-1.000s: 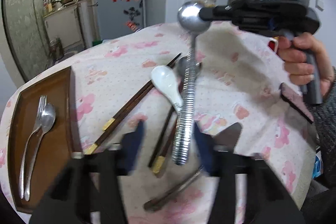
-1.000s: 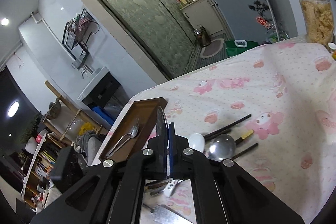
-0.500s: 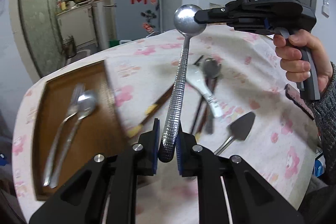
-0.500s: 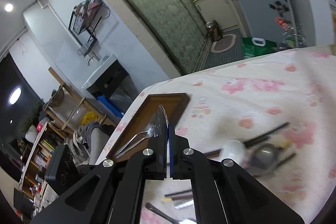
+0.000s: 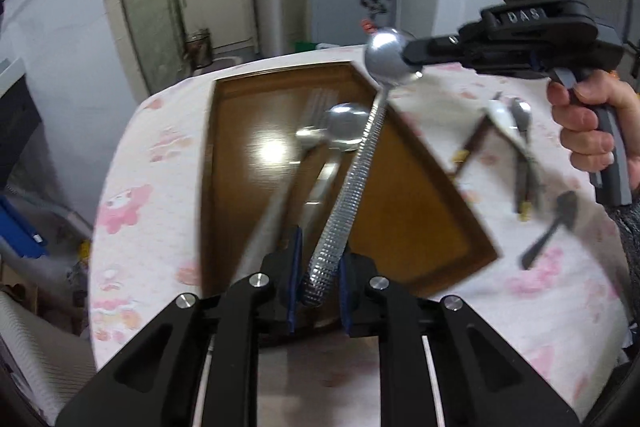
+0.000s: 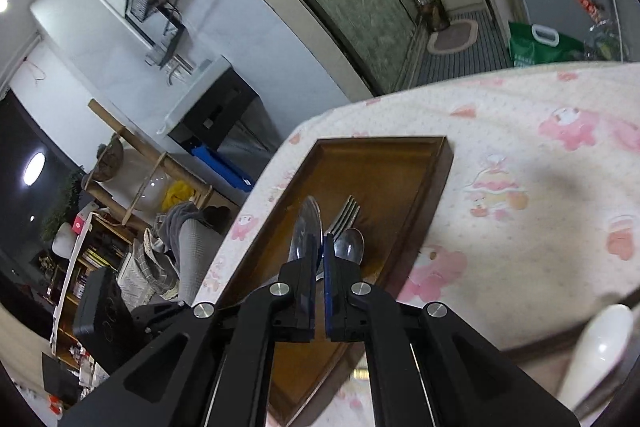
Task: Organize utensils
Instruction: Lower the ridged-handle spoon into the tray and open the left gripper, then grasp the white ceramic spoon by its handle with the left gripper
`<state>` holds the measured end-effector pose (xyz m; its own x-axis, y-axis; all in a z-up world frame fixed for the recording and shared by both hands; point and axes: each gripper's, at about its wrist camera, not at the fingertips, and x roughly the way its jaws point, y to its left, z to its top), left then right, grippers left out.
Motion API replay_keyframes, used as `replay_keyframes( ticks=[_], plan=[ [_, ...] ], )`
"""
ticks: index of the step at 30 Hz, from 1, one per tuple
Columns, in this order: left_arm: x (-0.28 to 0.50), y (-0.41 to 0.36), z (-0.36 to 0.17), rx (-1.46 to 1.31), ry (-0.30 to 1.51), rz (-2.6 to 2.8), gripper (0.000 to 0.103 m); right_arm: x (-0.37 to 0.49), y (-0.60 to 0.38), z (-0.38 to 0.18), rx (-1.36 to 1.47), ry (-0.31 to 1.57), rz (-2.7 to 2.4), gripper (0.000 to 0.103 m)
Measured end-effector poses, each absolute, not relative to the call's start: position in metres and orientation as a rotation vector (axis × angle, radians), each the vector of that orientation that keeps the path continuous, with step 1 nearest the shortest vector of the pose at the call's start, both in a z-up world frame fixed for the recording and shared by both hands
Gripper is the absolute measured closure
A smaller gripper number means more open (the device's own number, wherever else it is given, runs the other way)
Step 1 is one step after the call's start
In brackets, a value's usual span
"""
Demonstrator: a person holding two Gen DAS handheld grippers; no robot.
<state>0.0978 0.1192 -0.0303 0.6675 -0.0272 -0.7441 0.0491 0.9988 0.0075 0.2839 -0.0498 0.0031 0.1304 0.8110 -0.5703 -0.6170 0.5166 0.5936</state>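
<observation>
1. The table (image 5: pixel 132 163), under a pink-patterned cloth, carries everything: a wooden tray (image 5: pixel 224 187) on its left part and loose utensils on its right.
2. The tray already holds a fork (image 6: pixel 343 214) and a spoon (image 6: pixel 350 245) lying side by side along the middle of its floor.
3. The ladle (image 5: pixel 360 163), a long steel one with a knurled handle, hangs in the air over the tray. It is held at both ends.
4. The left tongs (image 5: pixel 318 291) are closed on the near end of the ladle's handle; the right tongs (image 6: pixel 319 267) are closed on its bowl, seen edge-on from the right wrist.
5. Step in hand, as I judge it: carrying the ladle to the tray. The next move calls for lowering it flat onto bare wood to the right of the fork and spoon, then opening both tongs.
6. In the way: the fork and spoon lie directly below the handle, so a straight drop would likely land on them.
7. Waiting on the cloth at the right are chopsticks (image 5: pixel 474 143), a white soup spoon (image 5: pixel 506 123), another metal spoon (image 5: pixel 522 115) and a small dark spoon (image 5: pixel 554 227), all blurred.
</observation>
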Motion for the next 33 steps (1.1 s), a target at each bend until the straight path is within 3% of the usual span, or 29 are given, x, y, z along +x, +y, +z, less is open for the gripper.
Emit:
replay_keyframes(
  ticks=[14, 17, 19, 22, 23, 26, 29, 31, 32, 33],
  plan=[
    [0.105, 0.147, -0.041, -0.013, 0.825, -0.016, 0.081, 0.296, -0.015, -0.032, 0.208, 1.059, 0.985, 0.093],
    [0.101, 0.146, -0.039, -0.011, 0.817, -0.015, 0.081, 0.291, -0.019, -0.027, 0.217, 1.051, 0.991, 0.078],
    [0.100, 0.145, -0.039, -0.002, 0.819, -0.010, 0.081, 0.289, -0.025, -0.021, 0.214, 1.033, 0.989, 0.057],
    [0.103, 0.144, -0.040, 0.001, 0.825, -0.003, 0.080, 0.286, -0.045, -0.010, 0.227, 1.015, 0.991, 0.052],
    [0.101, 0.143, -0.039, -0.003, 0.824, -0.003, 0.078, 0.286, -0.052, -0.006, 0.232, 1.005, 0.991, 0.050],
    [0.093, 0.141, -0.036, -0.009, 0.812, -0.001, 0.053, 0.284, -0.096, 0.011, 0.239, 0.960, 0.962, 0.043],
    [0.085, 0.138, -0.032, -0.006, 0.800, -0.009, 0.043, 0.284, -0.137, 0.021, 0.235, 0.929, 0.923, 0.042],
    [0.080, 0.135, -0.029, -0.001, 0.790, -0.011, 0.029, 0.284, -0.167, 0.026, 0.231, 0.914, 0.884, 0.039],
    [0.077, 0.133, -0.027, 0.015, 0.780, 0.014, 0.018, 0.284, -0.176, 0.025, 0.233, 0.913, 0.874, 0.039],
    [0.074, 0.132, -0.024, 0.027, 0.766, 0.035, 0.015, 0.284, -0.188, 0.024, 0.235, 0.914, 0.859, 0.039]
  ],
)
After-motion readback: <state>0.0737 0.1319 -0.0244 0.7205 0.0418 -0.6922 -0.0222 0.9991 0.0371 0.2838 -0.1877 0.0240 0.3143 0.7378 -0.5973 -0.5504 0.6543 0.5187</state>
